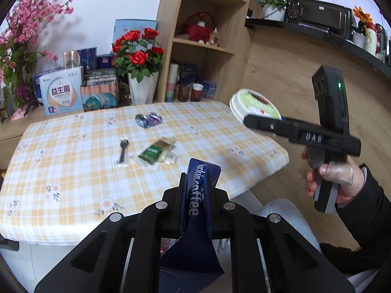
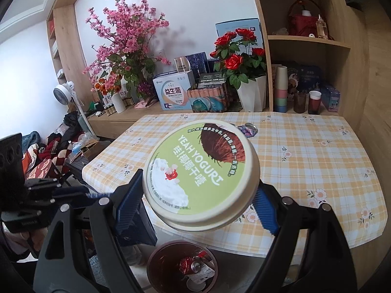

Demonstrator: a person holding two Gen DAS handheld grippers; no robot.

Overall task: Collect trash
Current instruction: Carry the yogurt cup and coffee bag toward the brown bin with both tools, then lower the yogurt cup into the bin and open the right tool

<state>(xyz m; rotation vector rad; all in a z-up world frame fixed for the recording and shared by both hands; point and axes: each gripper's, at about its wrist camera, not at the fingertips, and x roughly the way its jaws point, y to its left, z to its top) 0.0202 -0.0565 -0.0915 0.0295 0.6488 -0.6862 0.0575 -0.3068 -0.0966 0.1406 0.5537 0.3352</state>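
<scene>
My left gripper [image 1: 196, 193] is shut on a flattened dark blue coffee carton [image 1: 195, 219], held off the near edge of the checked table [image 1: 61, 151]. My right gripper [image 2: 195, 195] is shut on a round yogurt tub [image 2: 202, 173] with a green lid, its blue pads [image 2: 128, 201] pressing both sides. In the left wrist view the same tub [image 1: 254, 106] hangs beyond the table's right edge. Below it stands a brown trash bin [image 2: 182, 266] with a crushed red can inside. On the table lie a black plastic fork [image 1: 123, 150], a green wrapper [image 1: 156, 152] and a crumpled purple foil [image 1: 149, 119].
A person's hand [image 1: 334, 178] in a dark sleeve grips the right gripper's handle. Boxes, a white vase of red roses [image 1: 139, 73] and cups line the ledge behind the table. Wooden shelves [image 1: 207, 44] rise at the back. Clothes and a fan [image 2: 63, 95] clutter the floor at the left.
</scene>
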